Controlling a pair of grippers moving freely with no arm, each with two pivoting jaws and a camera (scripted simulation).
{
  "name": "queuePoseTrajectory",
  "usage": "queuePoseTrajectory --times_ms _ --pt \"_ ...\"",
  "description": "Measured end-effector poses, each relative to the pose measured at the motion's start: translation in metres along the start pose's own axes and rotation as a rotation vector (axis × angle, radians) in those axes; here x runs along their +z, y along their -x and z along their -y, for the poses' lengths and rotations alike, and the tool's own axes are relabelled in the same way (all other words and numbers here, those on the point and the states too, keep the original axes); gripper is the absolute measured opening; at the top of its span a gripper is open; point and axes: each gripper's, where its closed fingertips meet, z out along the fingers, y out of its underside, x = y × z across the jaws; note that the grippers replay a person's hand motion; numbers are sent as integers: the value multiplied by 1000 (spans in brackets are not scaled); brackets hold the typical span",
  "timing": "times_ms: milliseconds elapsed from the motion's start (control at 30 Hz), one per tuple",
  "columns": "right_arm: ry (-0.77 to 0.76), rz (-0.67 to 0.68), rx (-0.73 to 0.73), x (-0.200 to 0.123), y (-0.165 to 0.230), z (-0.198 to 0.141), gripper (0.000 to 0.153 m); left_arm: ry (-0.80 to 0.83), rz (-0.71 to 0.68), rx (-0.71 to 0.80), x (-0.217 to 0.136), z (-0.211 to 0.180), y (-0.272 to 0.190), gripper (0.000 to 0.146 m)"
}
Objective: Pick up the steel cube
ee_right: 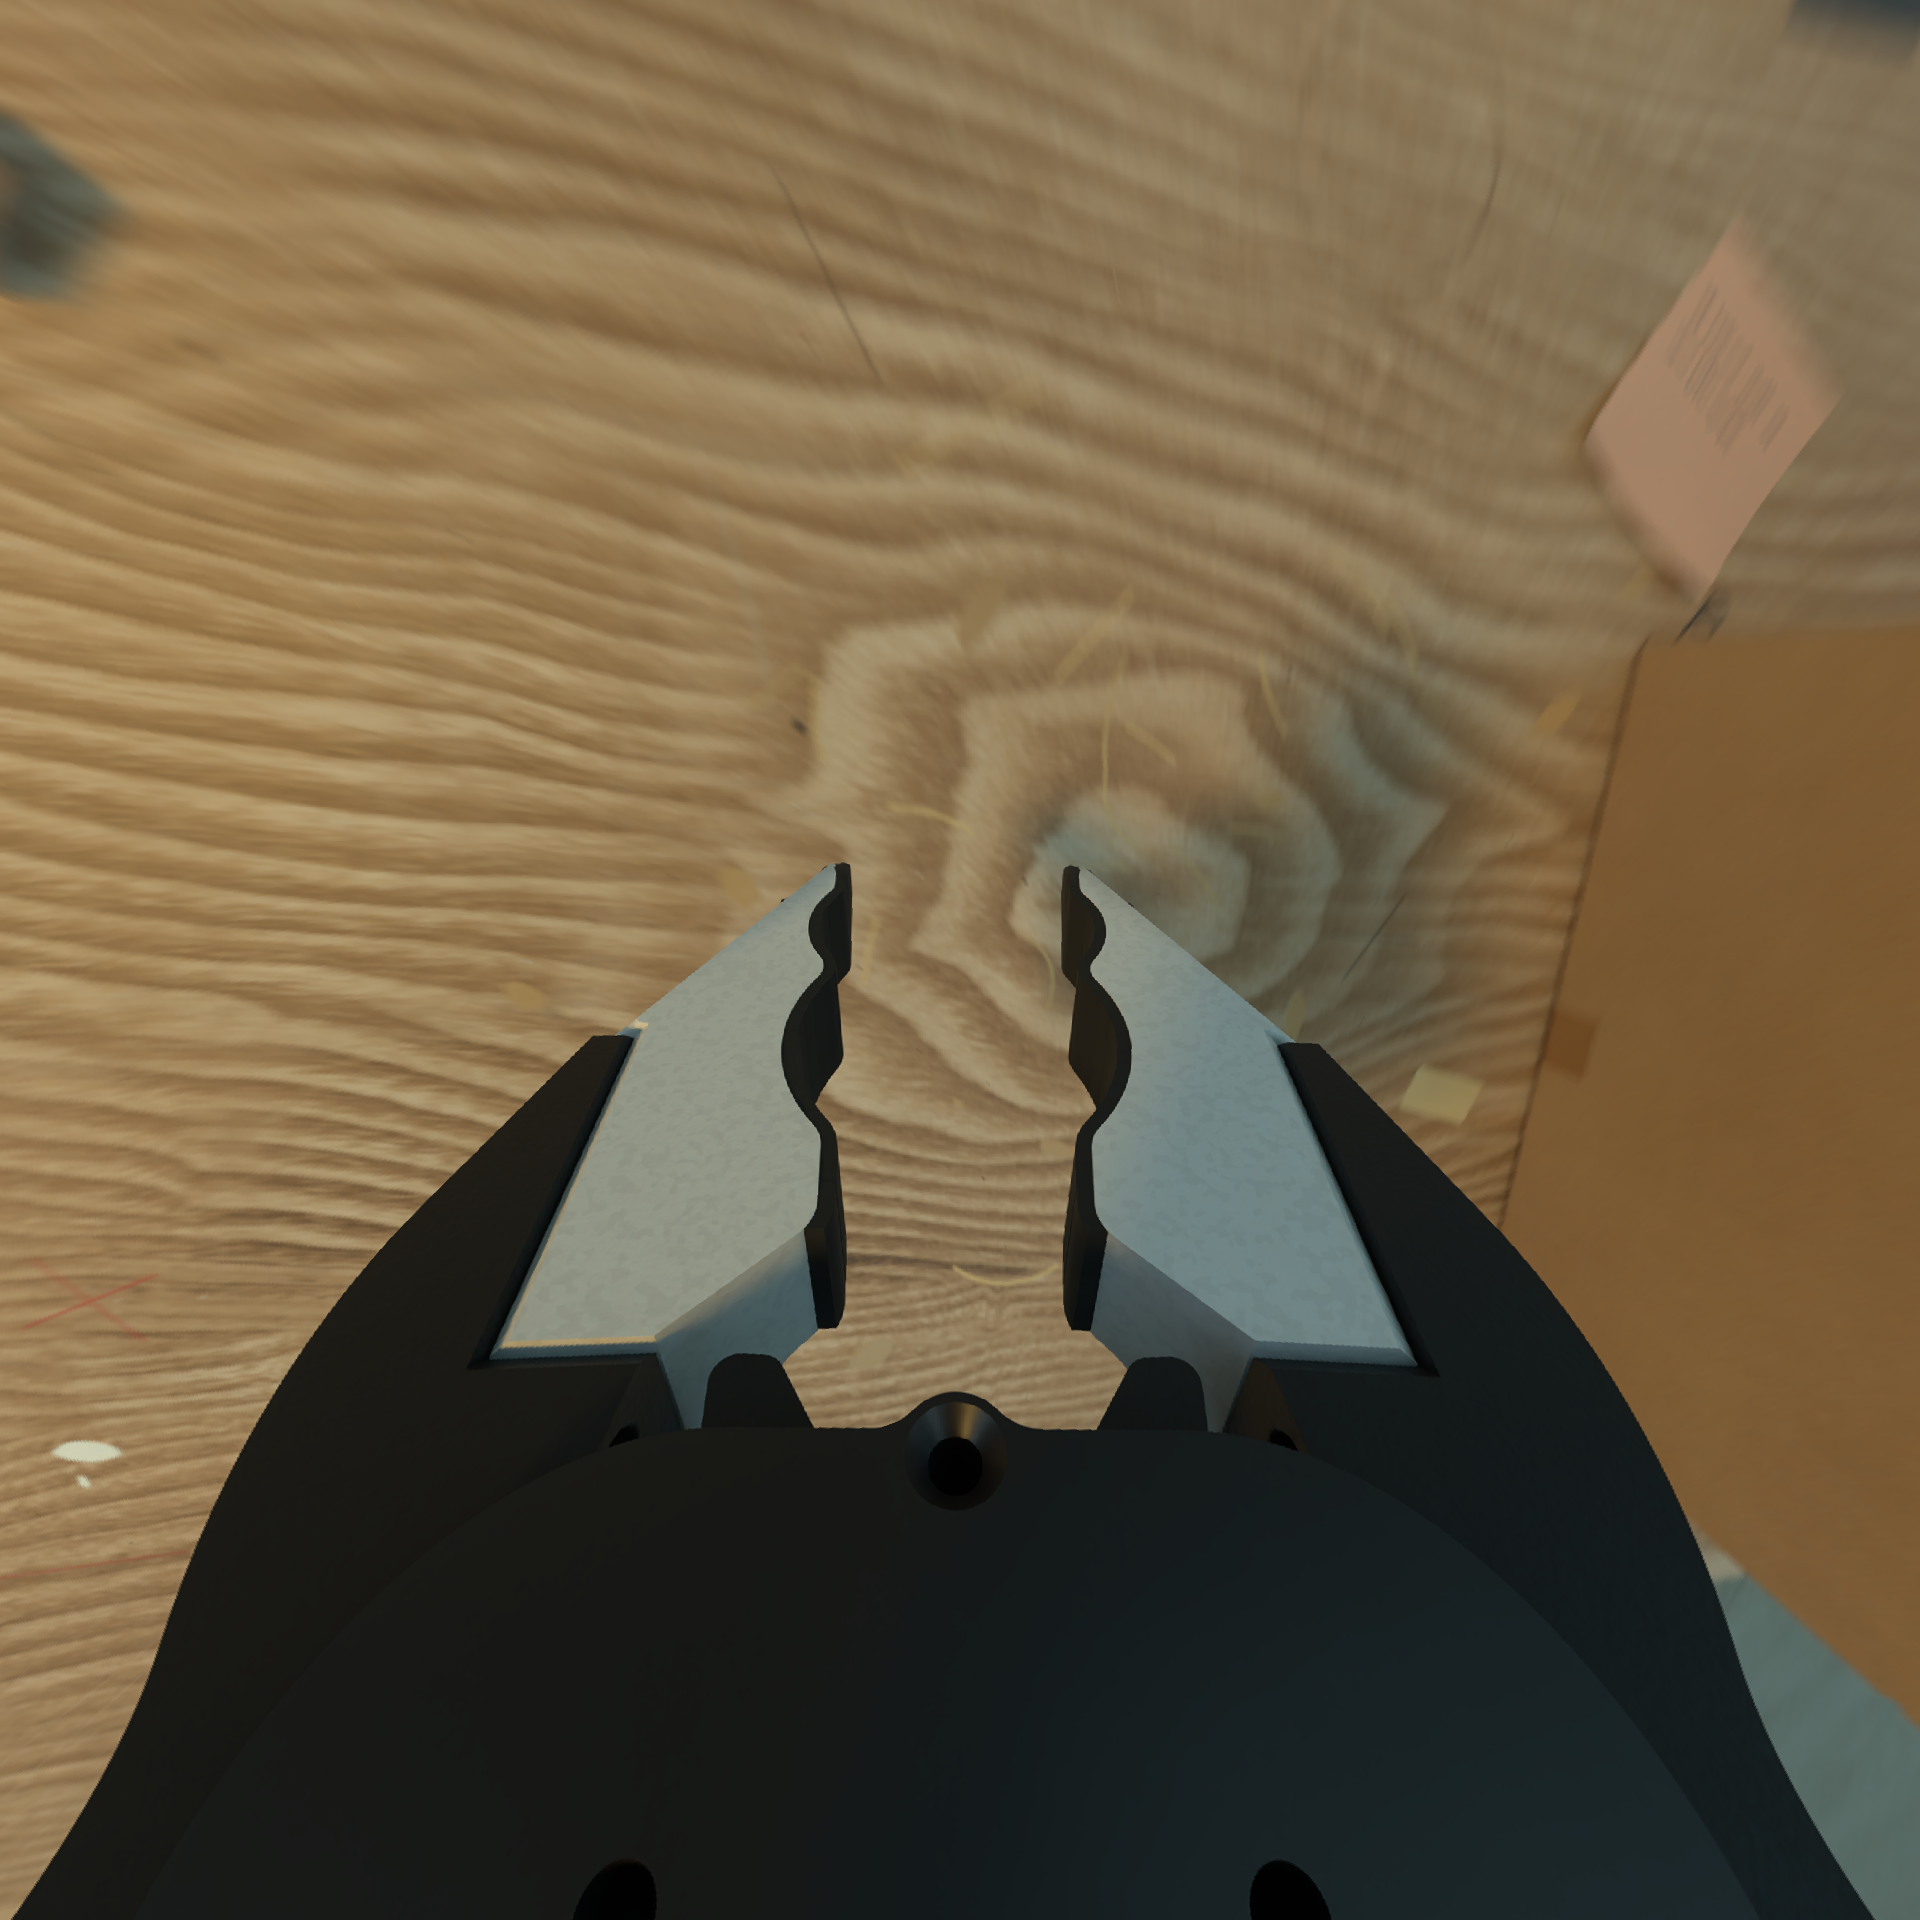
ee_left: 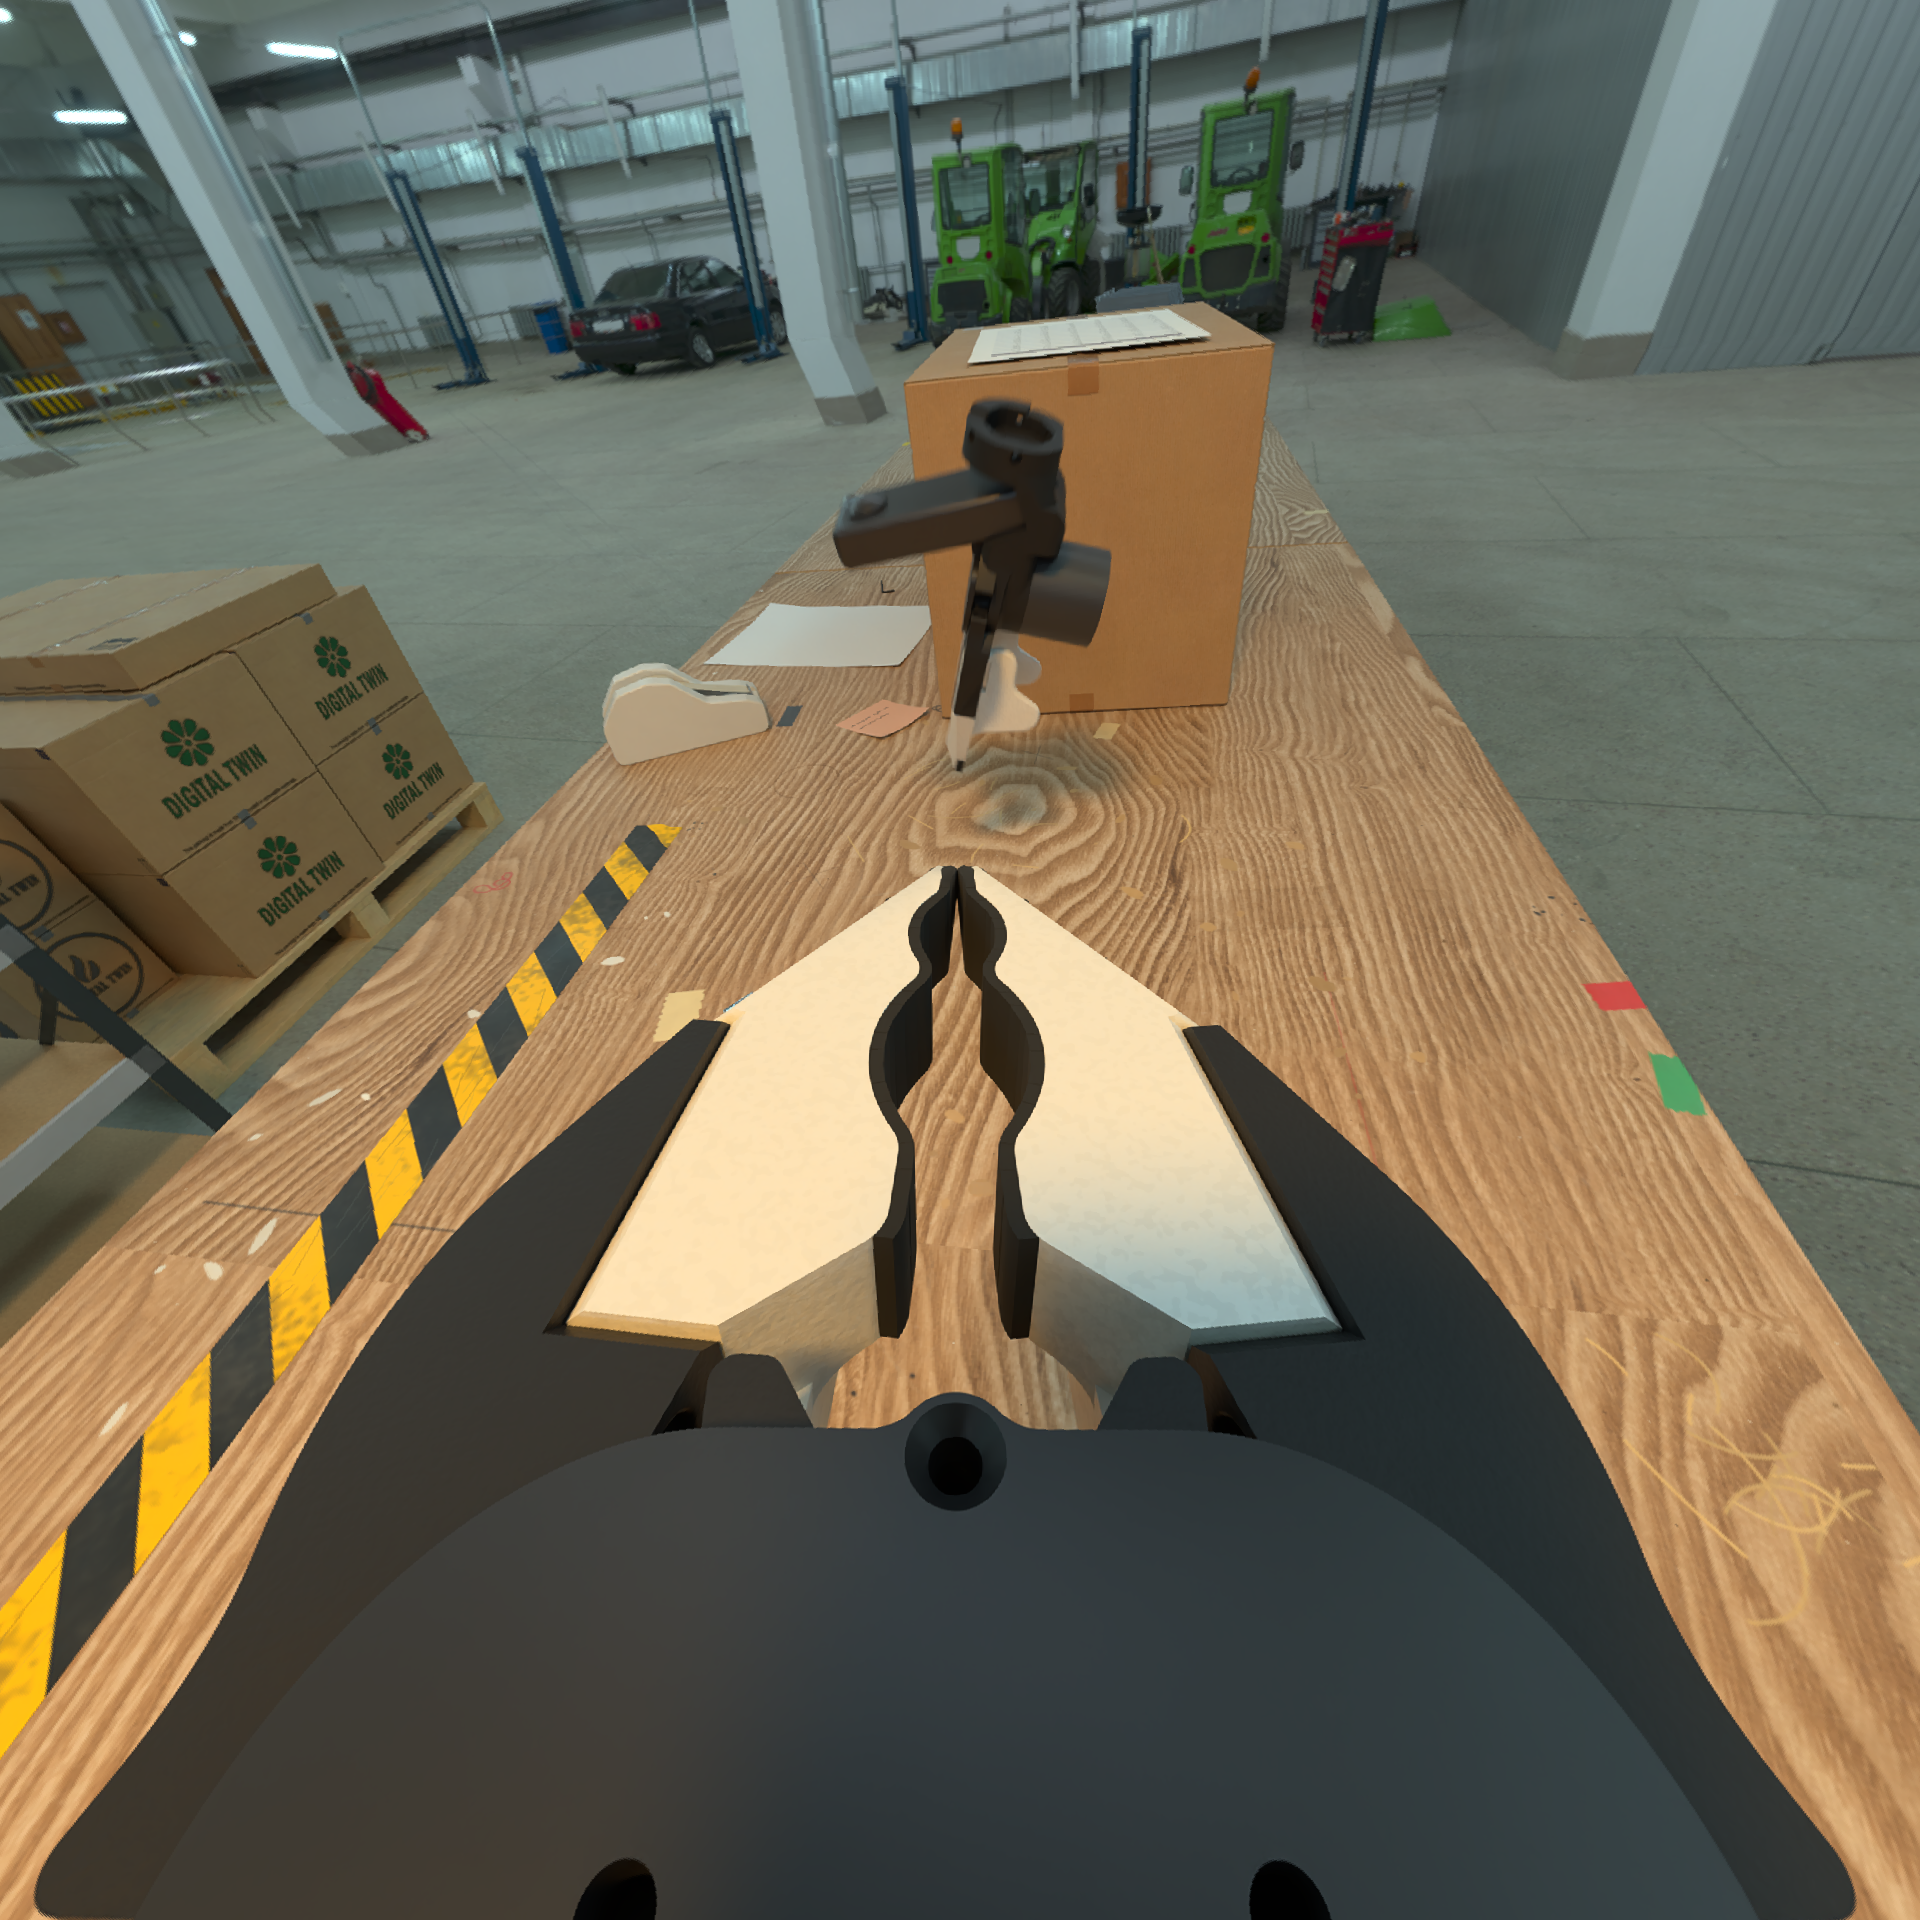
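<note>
Fingers together on left gripper (ee_left: 956, 873), low over wooden table (ee_left: 1351, 1039), nothing between. Right gripper (ee_right: 956, 883) spread apart, empty, pointing down at grain knot (ee_right: 1195, 883), just beside cardboard box (ee_right: 1766, 1039). Steel cube not visible in either view.

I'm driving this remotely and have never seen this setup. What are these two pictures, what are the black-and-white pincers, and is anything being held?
Each picture comes from a camera mounted on one gripper, looking forward along its two fingers. The left gripper is shut on nothing, low over a long wooden table. Ahead of it the right gripper points down at the tabletop in front of a cardboard box; a white tape dispenser, a pink note and a white sheet lie nearby. The right wrist view looks down at the wood: that gripper is open and empty. No steel cube shows in either picture.
</note>
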Motion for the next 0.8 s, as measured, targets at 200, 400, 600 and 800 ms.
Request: queuePoseTrajectory --times_ms 200,400,600,800 --pt "-287 189 -397 -68 117 73 40 24 -1 1 5 -4 0 0" --pt "-288 321 -851 -7 201 110 41 35 -3 12 1 -6 -5 0" --pt "-173 241 -895 47 204 126 42 57 8 28 -7 -7 -8 0" --pt "-122 338 -803 64 208 128 42 41 12 42 -14 -4 -9 0"
